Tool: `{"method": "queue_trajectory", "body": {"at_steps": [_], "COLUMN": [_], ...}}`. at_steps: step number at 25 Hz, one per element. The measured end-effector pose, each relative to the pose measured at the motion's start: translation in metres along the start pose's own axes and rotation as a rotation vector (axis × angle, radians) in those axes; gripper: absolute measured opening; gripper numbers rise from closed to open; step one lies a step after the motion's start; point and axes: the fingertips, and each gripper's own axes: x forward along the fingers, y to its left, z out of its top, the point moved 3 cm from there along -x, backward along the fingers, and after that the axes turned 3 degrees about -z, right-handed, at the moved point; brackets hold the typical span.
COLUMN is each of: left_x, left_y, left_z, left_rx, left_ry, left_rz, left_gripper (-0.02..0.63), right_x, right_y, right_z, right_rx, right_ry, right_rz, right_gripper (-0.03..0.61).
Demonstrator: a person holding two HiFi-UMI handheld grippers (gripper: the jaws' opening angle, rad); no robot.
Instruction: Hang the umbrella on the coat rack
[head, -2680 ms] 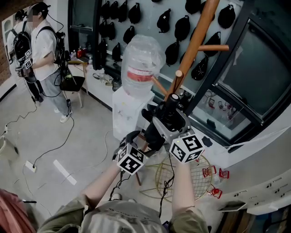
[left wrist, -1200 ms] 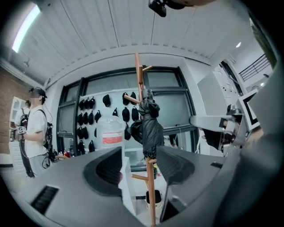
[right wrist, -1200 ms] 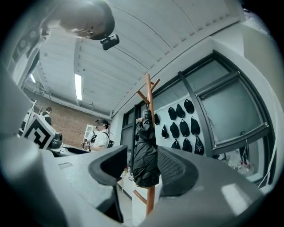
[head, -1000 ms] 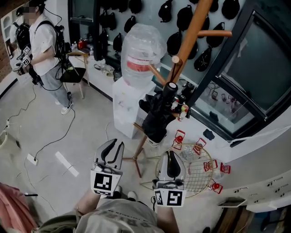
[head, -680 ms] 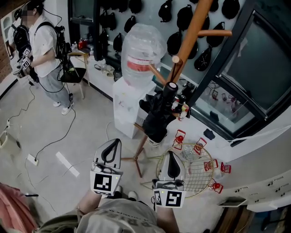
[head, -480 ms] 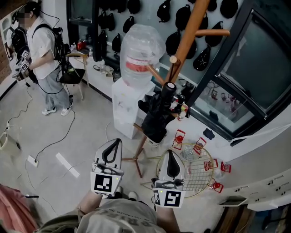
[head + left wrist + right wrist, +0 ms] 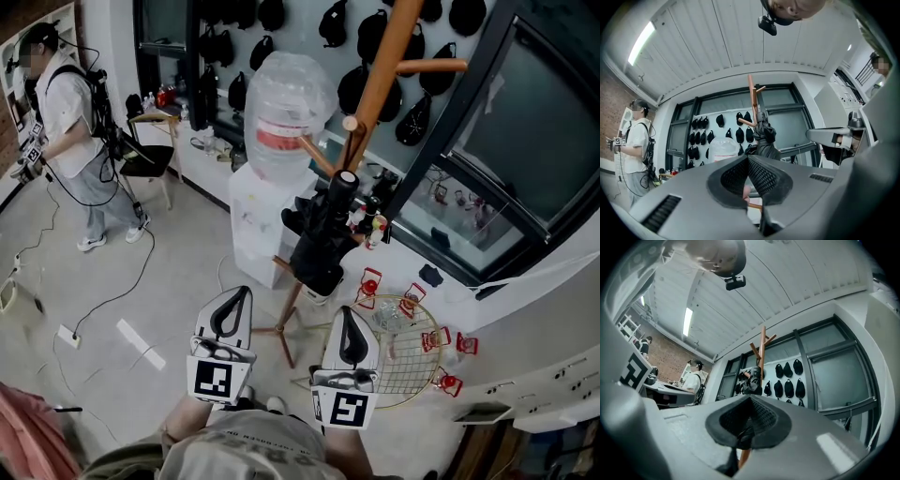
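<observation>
Umbrella (image 7: 322, 234): black, folded, hanging upright against the pole of the wooden coat rack (image 7: 382, 80), just beside the water dispenser (image 7: 272, 141).

Left gripper (image 7: 235, 292): jaws clenched together, nothing between them.

Right gripper (image 7: 348, 310): jaws likewise closed and empty, near the wire basket (image 7: 412, 366) on the floor.

The 2 grippers sit side by side, both well apart from the umbrella.
</observation>
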Motion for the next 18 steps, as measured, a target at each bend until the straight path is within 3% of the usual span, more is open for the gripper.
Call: {"method": "queue_trajectory", "body": {"at_steps": [18], "left_x": [0.004], "left_y": [-0.011], "left_z": [0.0], "left_rx": [0.019], "left_ry": [-0.006], "left_rz": [0.025], "left_gripper": [0.01], "right_x": [-0.001], "right_y": [-0.013], "right_z": [-0.003], "right_rx": [0.021], "right_ry": [-0.003], "right_rz": [0.011], "right_gripper": [-0.002]}}
